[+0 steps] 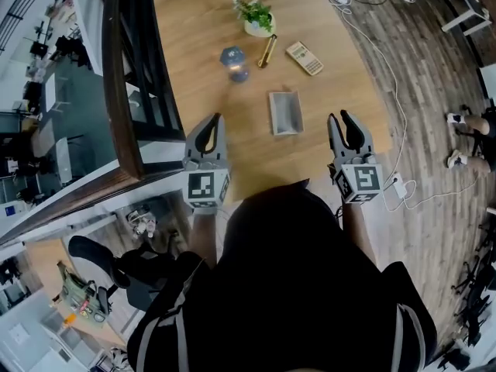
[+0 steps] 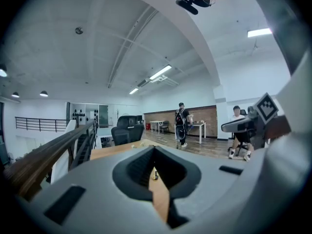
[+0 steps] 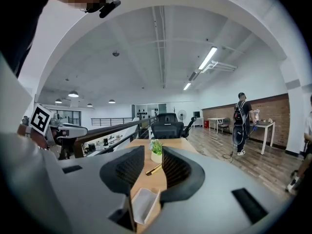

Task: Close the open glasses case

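I am holding my left claw (image 1: 213,119) clenched empty, right claw (image 1: 339,117) released, before the boxy grey glasses case (image 1: 285,113) on the wood-grain worktop (image 1: 194,60).

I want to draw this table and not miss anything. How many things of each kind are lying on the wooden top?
Open glasses case: 1
Calculator: 1
Small potted plant: 1
Gold pen-like stick: 1
Blue roundish thing (too small to tell what it is): 1
Total: 5
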Motion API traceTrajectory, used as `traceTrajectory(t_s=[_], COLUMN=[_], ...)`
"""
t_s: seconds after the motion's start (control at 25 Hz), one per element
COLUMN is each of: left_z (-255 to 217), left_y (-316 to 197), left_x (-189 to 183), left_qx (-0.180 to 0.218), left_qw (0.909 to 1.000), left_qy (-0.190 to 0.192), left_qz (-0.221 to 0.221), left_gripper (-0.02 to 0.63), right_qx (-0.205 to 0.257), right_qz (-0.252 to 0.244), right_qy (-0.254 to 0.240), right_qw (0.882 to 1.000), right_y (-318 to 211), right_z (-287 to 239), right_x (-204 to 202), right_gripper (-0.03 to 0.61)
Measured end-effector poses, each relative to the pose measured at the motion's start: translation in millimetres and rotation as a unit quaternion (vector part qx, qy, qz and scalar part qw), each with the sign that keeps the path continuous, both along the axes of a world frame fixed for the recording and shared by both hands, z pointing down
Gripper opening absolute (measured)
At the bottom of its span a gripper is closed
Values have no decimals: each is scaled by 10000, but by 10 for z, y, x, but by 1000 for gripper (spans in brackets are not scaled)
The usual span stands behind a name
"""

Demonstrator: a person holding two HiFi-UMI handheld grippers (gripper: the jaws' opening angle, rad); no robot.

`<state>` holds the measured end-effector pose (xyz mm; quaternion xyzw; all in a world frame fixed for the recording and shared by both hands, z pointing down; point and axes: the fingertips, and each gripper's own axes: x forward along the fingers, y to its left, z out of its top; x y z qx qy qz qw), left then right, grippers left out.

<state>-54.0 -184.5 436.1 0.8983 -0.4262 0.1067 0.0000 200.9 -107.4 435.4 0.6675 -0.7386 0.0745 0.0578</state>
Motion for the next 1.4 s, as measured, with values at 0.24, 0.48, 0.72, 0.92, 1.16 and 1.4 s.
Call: traceTrajectory(t_s=[0.24, 0.48, 0.72, 0.92, 1.16, 1.4], left_z=[-113, -71, 53, 52, 71, 157], left_y=[-12, 70, 280, 391, 491, 551], left_x=[119, 34, -89, -257, -526, -660], left_qx=[153, 43, -159, -182, -261, -302], left_qw=[9999, 9999, 9996, 9991, 9972, 9964], left_qy=[-26, 47, 86, 96, 108, 10], left_qz=[0, -158, -220, -373, -686, -789], left_gripper=[-2, -2, -2, -2, -2, -2], right_qx=[9, -719, -1766, -2548, -2946, -3072], right_qz=[-1, -7, -36, 169, 325, 437], right_qy=[-175, -752, -1151, -1471, -1458, -1251], right_qw=[9998, 9946, 9775, 9556, 9439, 9424], right_y=[-78, -278, -683, -819, -825, -863], right_z=[85, 865, 1865, 2540, 2830, 2968], right_x=[158, 143, -22, -126, -204, -157], right_gripper=[123, 121, 123, 123, 123, 80])
